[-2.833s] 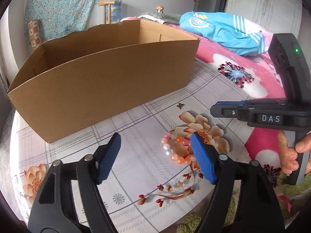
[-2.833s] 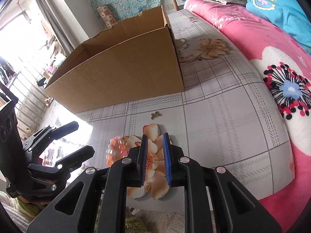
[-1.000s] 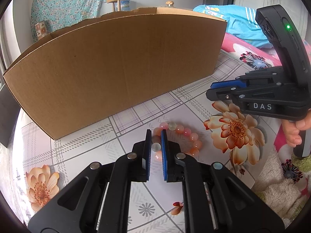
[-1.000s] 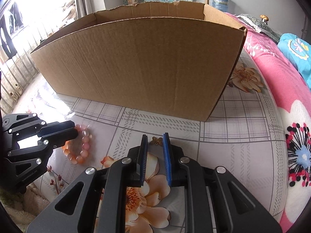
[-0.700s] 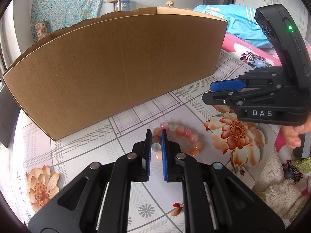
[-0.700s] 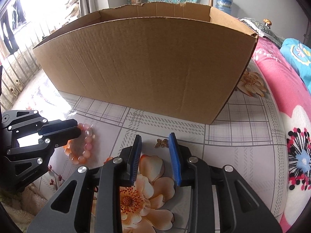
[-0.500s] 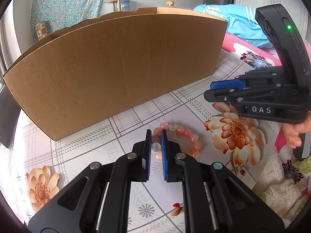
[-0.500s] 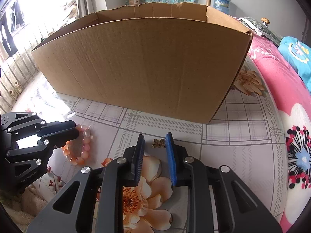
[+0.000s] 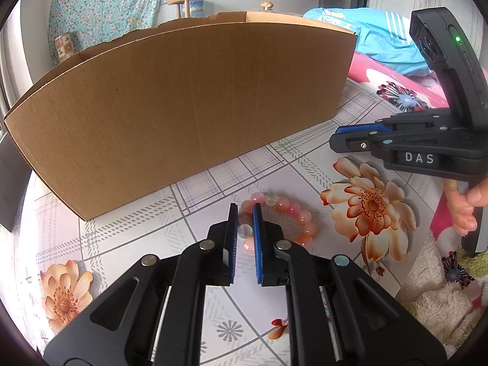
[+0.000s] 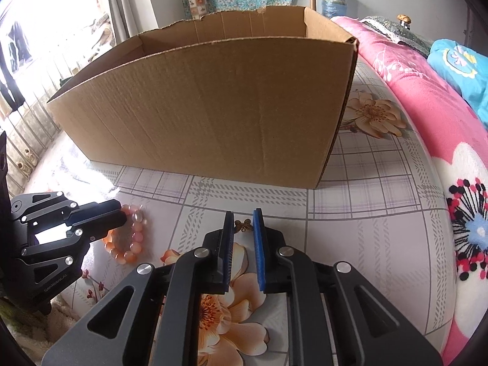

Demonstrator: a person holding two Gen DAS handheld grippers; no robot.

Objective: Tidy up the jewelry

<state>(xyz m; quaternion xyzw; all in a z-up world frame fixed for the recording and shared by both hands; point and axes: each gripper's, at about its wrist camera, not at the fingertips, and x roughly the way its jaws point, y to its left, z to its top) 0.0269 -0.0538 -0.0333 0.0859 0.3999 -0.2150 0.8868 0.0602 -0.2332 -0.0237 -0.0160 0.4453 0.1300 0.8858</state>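
Trouble could start with that bead bracelet (image 9: pixel 276 218): the left gripper (image 9: pixel 245 213) is pinched narrow on one or two beads at its near-left side, so lifting might let the round beads squirt free. Over to the right, the right gripper (image 10: pixel 244 224) stands narrowly parted around the tiny butterfly charm (image 10: pixel 243 225), not visibly clamped; flat on the tablecloth (image 10: pixel 366 238), it may skid away near the cardboard box (image 10: pixel 213 106).

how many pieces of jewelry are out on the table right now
2. A bead bracelet lies between the left gripper fingers; a small butterfly charm lies between the right gripper fingers. The box may hide more.
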